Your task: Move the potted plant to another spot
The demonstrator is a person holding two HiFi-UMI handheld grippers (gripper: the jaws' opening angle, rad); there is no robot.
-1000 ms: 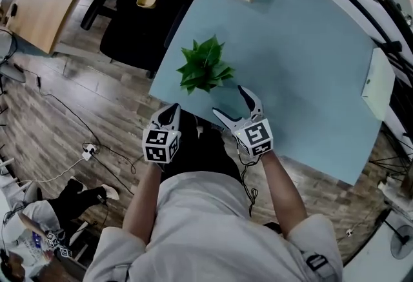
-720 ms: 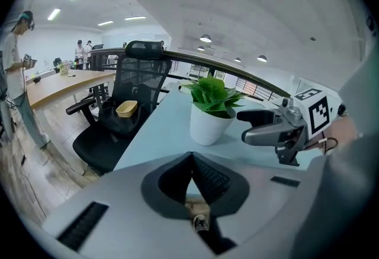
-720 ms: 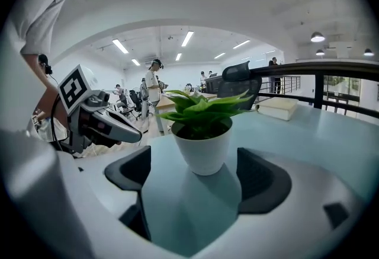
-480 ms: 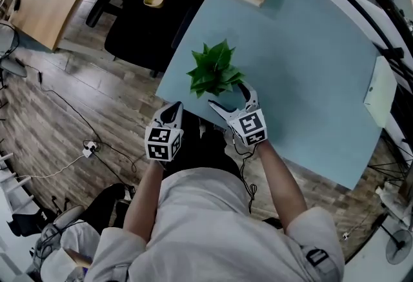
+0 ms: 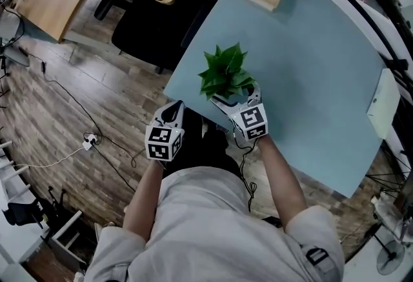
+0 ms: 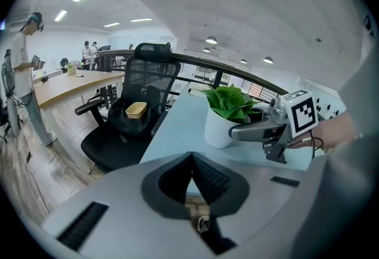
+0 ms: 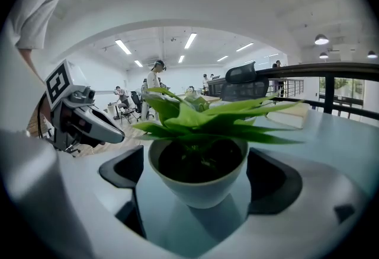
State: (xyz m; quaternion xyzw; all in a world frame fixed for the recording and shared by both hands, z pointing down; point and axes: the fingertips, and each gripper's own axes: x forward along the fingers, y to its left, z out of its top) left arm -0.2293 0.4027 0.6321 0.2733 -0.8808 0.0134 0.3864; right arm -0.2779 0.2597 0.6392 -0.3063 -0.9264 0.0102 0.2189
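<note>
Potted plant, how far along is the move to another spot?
Approach looks done: the right gripper straddles the potted plant on the table, jaws opening with the pot between them, not gripping. In hand: lining up the grasp. Remaining: close, lift, carry, set down. The left gripper is shut, off the table.

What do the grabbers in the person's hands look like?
Both the left gripper and the right gripper are light grey with black pads inside their jaws. Each carries a white cube printed with black square markers. A black cable hangs from the right one, whose jaws are opening with the potted plant between them. The person wears a pale short-sleeved shirt.
</note>
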